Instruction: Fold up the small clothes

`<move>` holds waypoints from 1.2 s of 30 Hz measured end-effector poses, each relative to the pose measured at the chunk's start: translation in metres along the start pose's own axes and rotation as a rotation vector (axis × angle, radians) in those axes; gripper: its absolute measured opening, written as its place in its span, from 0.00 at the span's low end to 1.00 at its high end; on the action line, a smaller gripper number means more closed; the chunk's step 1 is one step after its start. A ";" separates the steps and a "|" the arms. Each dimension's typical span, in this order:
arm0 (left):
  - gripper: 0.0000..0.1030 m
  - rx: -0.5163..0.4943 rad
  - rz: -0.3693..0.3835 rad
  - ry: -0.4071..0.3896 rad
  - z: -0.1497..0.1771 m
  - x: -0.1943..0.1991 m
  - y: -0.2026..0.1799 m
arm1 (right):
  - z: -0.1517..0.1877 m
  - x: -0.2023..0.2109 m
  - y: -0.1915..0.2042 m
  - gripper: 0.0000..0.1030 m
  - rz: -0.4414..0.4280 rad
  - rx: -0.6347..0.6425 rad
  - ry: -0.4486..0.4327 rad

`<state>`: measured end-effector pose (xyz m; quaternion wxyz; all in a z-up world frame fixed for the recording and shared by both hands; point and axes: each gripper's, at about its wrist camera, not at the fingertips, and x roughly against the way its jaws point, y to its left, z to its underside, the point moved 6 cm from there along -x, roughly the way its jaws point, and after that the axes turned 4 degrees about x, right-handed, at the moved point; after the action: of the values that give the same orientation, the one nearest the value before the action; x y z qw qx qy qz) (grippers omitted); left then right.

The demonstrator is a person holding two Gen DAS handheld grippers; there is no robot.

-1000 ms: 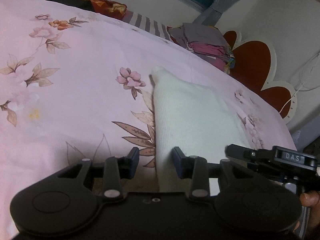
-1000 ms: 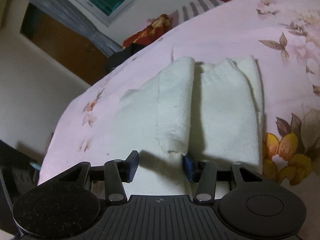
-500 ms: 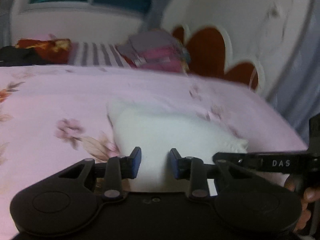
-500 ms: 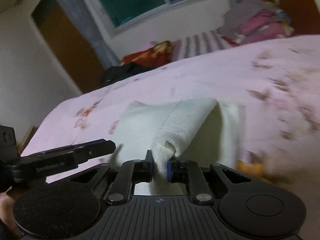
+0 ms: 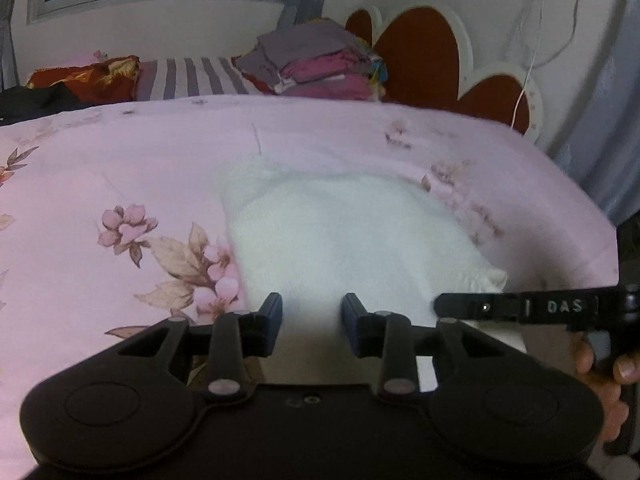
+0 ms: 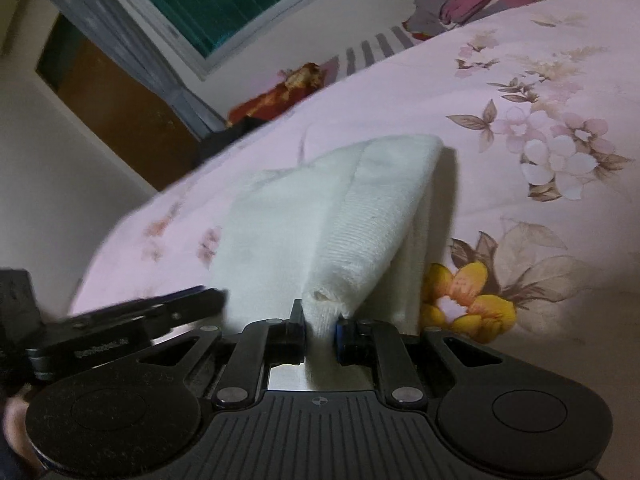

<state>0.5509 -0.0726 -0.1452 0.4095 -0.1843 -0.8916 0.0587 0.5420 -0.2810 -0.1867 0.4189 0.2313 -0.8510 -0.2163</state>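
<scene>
The right gripper (image 6: 320, 330) is pinched on a bunched corner of the white knit garment (image 6: 320, 216), which lies mid-frame on the floral bedsheet (image 6: 520, 80). The left gripper (image 5: 311, 320) sits parted over the near edge, gripping nothing. To fold well, I'd carry the raised corner low and across, squaring edges before letting go. Only the left view shows the stack of folded clothes (image 5: 320, 64) at upper centre; the right view alone shows the lifted fold.

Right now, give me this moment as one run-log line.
task: fold small clothes | right hand-held gripper: shut on white garment cuff, lifted | left hand-held gripper: open over garment's near edge | surface: pink floral bedsheet
</scene>
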 end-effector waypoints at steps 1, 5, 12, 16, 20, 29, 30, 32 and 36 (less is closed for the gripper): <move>0.34 0.001 0.001 0.000 0.000 -0.001 0.000 | -0.001 -0.004 -0.002 0.12 0.002 -0.006 0.005; 0.34 0.008 0.007 0.000 0.000 0.001 0.001 | -0.004 0.004 -0.011 0.17 -0.039 -0.052 0.004; 0.31 0.010 0.054 -0.091 -0.040 0.009 -0.001 | -0.035 0.035 -0.038 0.27 0.038 -0.131 -0.126; 0.31 -0.004 0.073 -0.105 -0.068 -0.017 -0.005 | -0.067 0.021 -0.047 0.26 0.087 -0.125 -0.149; 0.35 0.052 -0.030 0.034 -0.063 -0.070 0.021 | -0.077 -0.028 -0.039 0.26 0.131 0.018 -0.015; 0.33 0.061 0.038 -0.052 -0.041 -0.017 0.017 | -0.066 0.007 -0.039 0.27 0.104 0.019 -0.038; 0.35 0.047 0.021 -0.025 -0.035 -0.021 0.018 | -0.059 0.009 -0.037 0.27 0.087 0.020 -0.027; 0.36 0.022 -0.014 -0.022 -0.029 -0.026 0.017 | -0.049 0.004 -0.030 0.26 0.057 0.018 0.007; 0.36 0.022 -0.033 -0.014 -0.029 -0.021 0.015 | -0.035 -0.007 -0.029 0.23 0.096 0.033 0.048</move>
<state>0.5894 -0.0682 -0.1448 0.4060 -0.1648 -0.8967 0.0629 0.5810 -0.3066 -0.1881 0.4453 0.2023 -0.8542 -0.1765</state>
